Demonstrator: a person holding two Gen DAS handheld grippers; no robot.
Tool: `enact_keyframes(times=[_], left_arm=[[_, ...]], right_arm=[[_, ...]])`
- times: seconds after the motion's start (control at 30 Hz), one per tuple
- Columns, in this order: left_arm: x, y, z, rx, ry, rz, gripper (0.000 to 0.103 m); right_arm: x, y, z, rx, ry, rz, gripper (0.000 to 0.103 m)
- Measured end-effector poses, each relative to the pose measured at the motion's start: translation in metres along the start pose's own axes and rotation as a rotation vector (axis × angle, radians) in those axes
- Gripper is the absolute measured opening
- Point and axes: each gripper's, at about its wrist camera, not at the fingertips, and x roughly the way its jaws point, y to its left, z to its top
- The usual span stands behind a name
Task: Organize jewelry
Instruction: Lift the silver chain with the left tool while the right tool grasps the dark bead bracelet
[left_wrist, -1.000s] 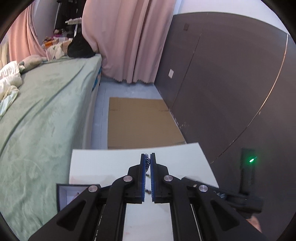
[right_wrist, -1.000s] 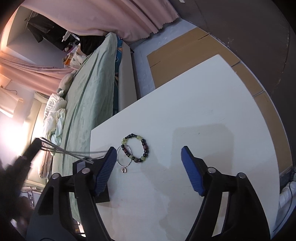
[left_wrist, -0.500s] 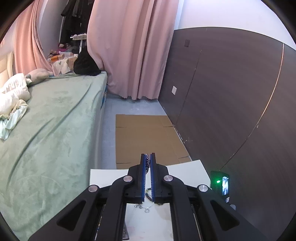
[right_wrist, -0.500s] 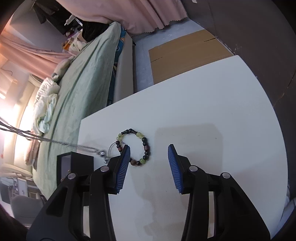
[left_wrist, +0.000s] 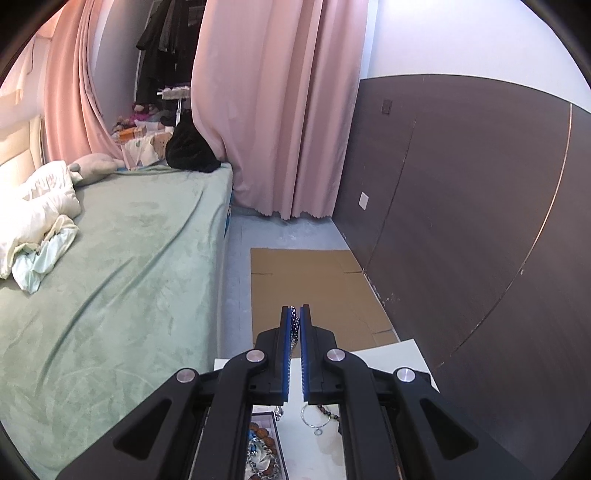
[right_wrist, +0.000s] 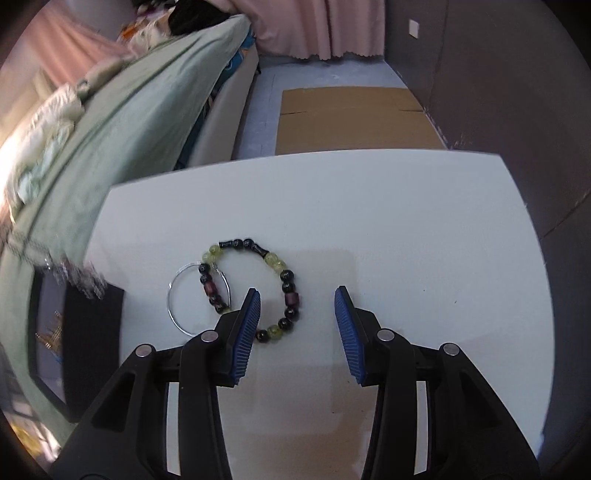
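Left gripper (left_wrist: 294, 321) fingers clamped dark beaded chain (left_wrist: 293, 325); right gripper (right_wrist: 297, 302) gaped empty over multicolour bead bracelet (right_wrist: 251, 288). Risk: snagging thin silver hoop (right_wrist: 184, 295) overlapping it.

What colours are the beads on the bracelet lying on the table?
Black, yellow-green and purple on the bracelet; clearest in the right wrist view.

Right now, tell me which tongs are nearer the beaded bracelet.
Right. The right tongs hover open just over the beaded bracelet; the left tongs, shut on a chain, are raised higher.
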Motion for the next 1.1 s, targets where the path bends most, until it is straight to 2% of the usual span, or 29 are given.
enact_keyframes(times=[0.03,0.07,0.1,0.17,0.23,0.43,0.73,1.1], left_arm=[[-0.002,0.0,0.002,0.001,-0.005,0.001,0.002],[-0.005,0.0,0.003,0.003,-0.012,0.002,0.002],[-0.009,0.0,0.005,0.004,-0.021,0.005,0.002],[-0.015,0.001,0.01,0.002,-0.031,0.008,0.002],[-0.02,0.002,0.012,0.002,-0.041,0.014,0.002],[-0.038,0.006,0.023,-0.004,-0.073,0.035,0.002],[-0.056,0.013,0.024,-0.007,-0.084,0.067,0.002],[-0.036,0.036,-0.001,-0.046,-0.03,0.102,0.002]], right_arm=[[-0.001,-0.002,-0.001,-0.001,0.002,-0.007,0.027],[-0.001,-0.004,-0.001,0.007,0.008,0.005,0.012],[-0.001,-0.008,-0.002,0.027,0.023,0.036,0.009],[-0.002,-0.016,-0.003,0.066,0.037,0.09,0.009],[-0.009,-0.019,-0.003,0.078,0.027,0.106,0.009],[-0.042,-0.022,-0.002,0.11,-0.041,0.197,0.009],[-0.078,-0.019,0.0,0.136,-0.131,0.289,0.009],[-0.094,-0.009,0.0,0.123,-0.177,0.354,0.009]])
